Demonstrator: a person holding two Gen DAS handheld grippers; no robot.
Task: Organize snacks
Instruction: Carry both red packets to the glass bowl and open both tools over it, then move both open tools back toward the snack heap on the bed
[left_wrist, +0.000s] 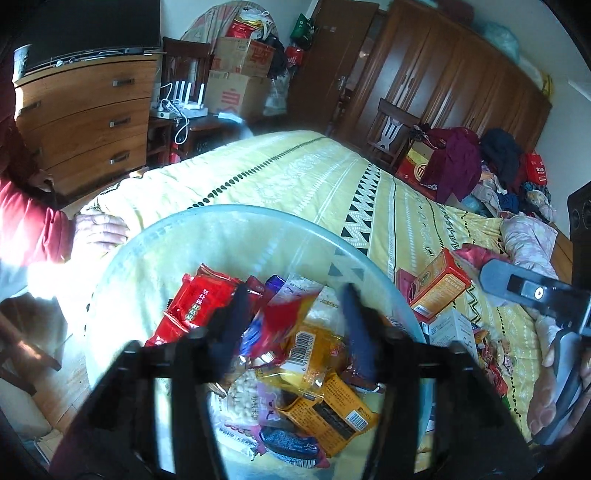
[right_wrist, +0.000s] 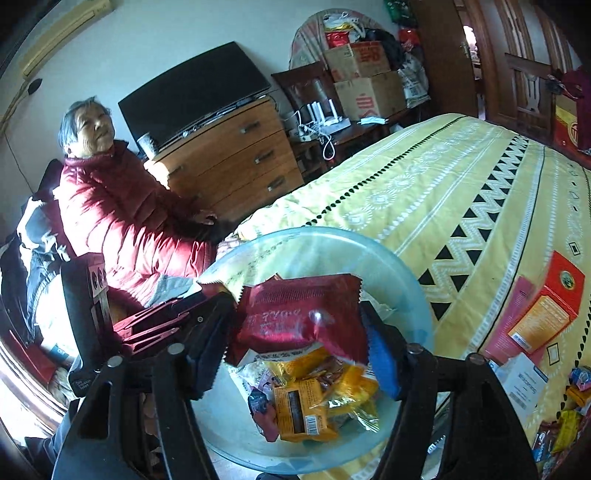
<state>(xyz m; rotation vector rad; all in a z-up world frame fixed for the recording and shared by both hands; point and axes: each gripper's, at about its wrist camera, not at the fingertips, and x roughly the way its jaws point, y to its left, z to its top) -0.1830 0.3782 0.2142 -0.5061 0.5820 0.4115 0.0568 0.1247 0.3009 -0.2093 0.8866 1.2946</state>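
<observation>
Right claw (right_wrist: 299, 354) is clamped on a dark red snack packet (right_wrist: 301, 314), jaws closed against both its ends, held just over the clear glass bowl (right_wrist: 406, 266); my read is it's about to be dropped in, not yet released. Left claw (left_wrist: 291, 325) hovers over the same bowl, jaws parted with a blurred red-and-white wrapper (left_wrist: 291, 302) between them; can't tell whether it's gripped or falling free. Bowl already carries a good pile: red packet (left_wrist: 195, 306) at 10 o'clock, yellow barcode packet (left_wrist: 314, 354) mid, orange packets (left_wrist: 332, 410) at 5 o'clock, a white rice-cracker pack (left_wrist: 240, 395) and a dark one (left_wrist: 288, 441) at 6 o'clock. So the bulk looks sorted. Left to do: on the yellow bed cover (right_wrist: 424, 177) at 3 o'clock of the bowl lie an orange box (right_wrist: 546, 317) on a pink flat box (right_wrist: 506, 332), a white box (right_wrist: 521, 380) just beside, and at 4 o'clock a loose heap of small wrapped snacks (right_wrist: 565, 432), partly cut by the frame edge. Estimate well past half, several pieces left. Farther off at 9 o'clock a seated person in a red jacket (right_wrist: 122, 218), not involved.
</observation>
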